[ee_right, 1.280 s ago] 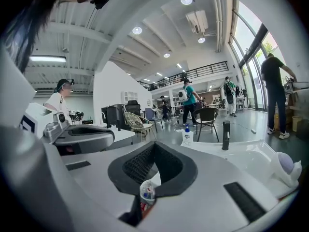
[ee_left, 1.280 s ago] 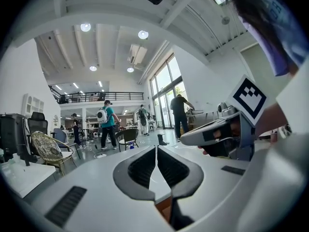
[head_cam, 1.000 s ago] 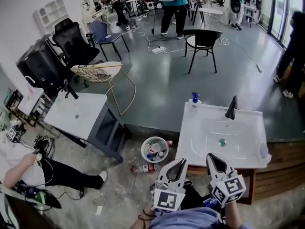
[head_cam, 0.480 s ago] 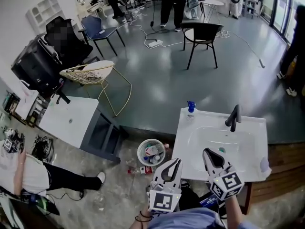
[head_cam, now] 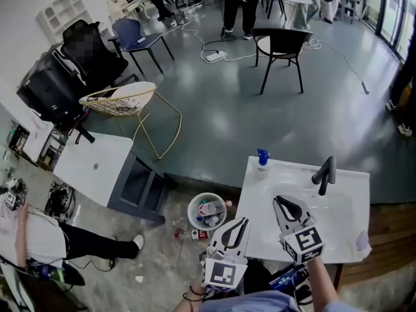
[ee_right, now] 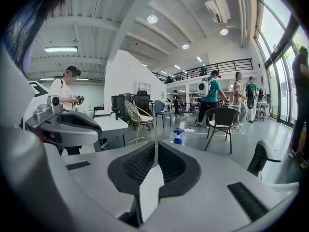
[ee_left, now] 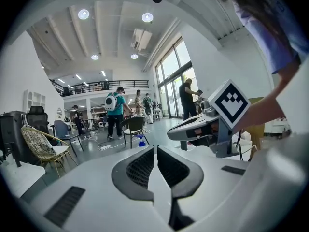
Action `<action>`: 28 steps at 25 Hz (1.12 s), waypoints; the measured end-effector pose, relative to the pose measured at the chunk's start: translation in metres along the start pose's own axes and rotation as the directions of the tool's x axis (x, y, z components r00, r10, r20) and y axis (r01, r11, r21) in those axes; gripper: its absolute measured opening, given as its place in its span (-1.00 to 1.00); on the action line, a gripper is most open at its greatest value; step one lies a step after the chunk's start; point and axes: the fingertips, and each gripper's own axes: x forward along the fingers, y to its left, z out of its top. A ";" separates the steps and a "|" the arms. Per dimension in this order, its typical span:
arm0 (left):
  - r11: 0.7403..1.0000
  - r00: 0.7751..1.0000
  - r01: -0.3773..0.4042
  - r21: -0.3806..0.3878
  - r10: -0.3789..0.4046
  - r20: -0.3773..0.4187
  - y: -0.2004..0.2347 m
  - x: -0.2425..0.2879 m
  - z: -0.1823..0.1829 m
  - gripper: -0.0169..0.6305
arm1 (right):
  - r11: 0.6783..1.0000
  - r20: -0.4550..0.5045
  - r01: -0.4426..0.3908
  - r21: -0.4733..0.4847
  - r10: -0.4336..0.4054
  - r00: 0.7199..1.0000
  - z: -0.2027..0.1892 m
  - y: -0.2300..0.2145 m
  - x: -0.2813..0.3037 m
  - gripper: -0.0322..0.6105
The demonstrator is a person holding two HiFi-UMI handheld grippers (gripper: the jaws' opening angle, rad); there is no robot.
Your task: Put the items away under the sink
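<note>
A white sink [head_cam: 338,236] stands at the lower right of the head view, with a black faucet [head_cam: 324,171] at its back. A blue-capped spray bottle [head_cam: 262,158] stands on its back left corner. My right gripper [head_cam: 277,199] hangs over the basin's front left part, shut and empty. My left gripper [head_cam: 244,220] is beside the sink's left front edge, also shut with nothing in it. In the left gripper view the closed jaws [ee_left: 155,149] point toward the bottle [ee_left: 140,140]. The right gripper view shows its shut jaws [ee_right: 156,146], the bottle [ee_right: 178,135] and the faucet [ee_right: 258,161].
A white wire basket [head_cam: 209,211] with bottles stands on the floor left of the sink, a bottle [head_cam: 192,234] lying beside it. A white table [head_cam: 97,166], a wicker chair [head_cam: 127,99] and a black chair [head_cam: 281,43] stand further off. A person [head_cam: 32,236] sits at left.
Both grippers have moved forward toward the sink. The right one now hangs over the basin instead of at its front edge. Both stay shut.
</note>
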 end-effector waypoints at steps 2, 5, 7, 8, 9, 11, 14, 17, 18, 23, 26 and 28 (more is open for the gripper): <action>1.000 1.000 0.004 0.002 -0.004 -0.005 0.001 0.008 -0.002 -0.89 | 1.000 -0.008 -0.003 0.002 0.003 1.000 -0.004 -0.011 0.014 -0.85; 1.000 1.000 0.016 0.007 -0.016 -0.017 0.001 0.018 -0.004 -0.89 | 1.000 -0.030 -0.021 0.005 0.021 0.999 -0.012 -0.024 0.035 -0.75; 1.000 1.000 0.017 0.008 -0.017 -0.024 0.002 0.026 -0.007 -0.89 | 0.999 -0.052 -0.048 0.009 0.049 0.997 -0.017 -0.030 0.048 -0.44; 1.000 1.000 0.016 0.008 -0.016 -0.027 0.002 0.030 -0.009 -0.89 | 0.998 -0.063 -0.059 0.006 0.059 0.996 -0.020 -0.033 0.055 -0.37; 1.000 0.999 0.015 0.006 -0.015 -0.031 0.003 0.034 -0.011 -0.89 | 0.998 -0.073 -0.066 -0.002 0.065 0.995 -0.025 -0.037 0.061 -0.34; 1.000 0.999 0.014 0.004 -0.014 -0.040 0.005 0.042 -0.015 -0.89 | 0.997 -0.085 -0.074 -0.025 0.072 0.994 -0.034 -0.046 0.074 -0.25; 1.000 0.998 0.015 0.008 -0.015 -0.054 0.008 0.053 -0.021 -0.89 | 0.995 -0.088 -0.083 -0.047 0.079 0.993 -0.043 -0.059 0.093 -0.14; 1.000 0.997 0.014 -0.005 -0.014 -0.069 0.013 0.063 -0.028 -0.89 | 0.993 -0.114 -0.104 -0.054 0.097 0.989 -0.056 -0.069 0.109 -0.02; 1.000 0.997 0.013 -0.008 -0.013 -0.074 0.014 0.066 -0.030 -0.89 | 0.991 -0.125 -0.117 -0.060 0.108 0.986 -0.060 -0.071 0.116 0.02; 1.000 0.996 0.011 -0.011 -0.011 -0.090 0.020 0.076 -0.038 -0.89 | 0.981 -0.150 -0.175 -0.088 0.161 0.976 -0.073 -0.075 0.144 0.12; 1.000 0.995 0.007 -0.018 -0.009 -0.101 0.023 0.079 -0.042 -0.89 | 0.976 -0.146 -0.199 -0.086 0.185 0.972 -0.075 -0.075 0.161 0.15; 1.000 0.994 0.006 -0.017 -0.008 -0.107 0.024 0.079 -0.045 -0.89 | 0.972 -0.149 -0.215 -0.093 0.200 0.968 -0.076 -0.074 0.173 0.16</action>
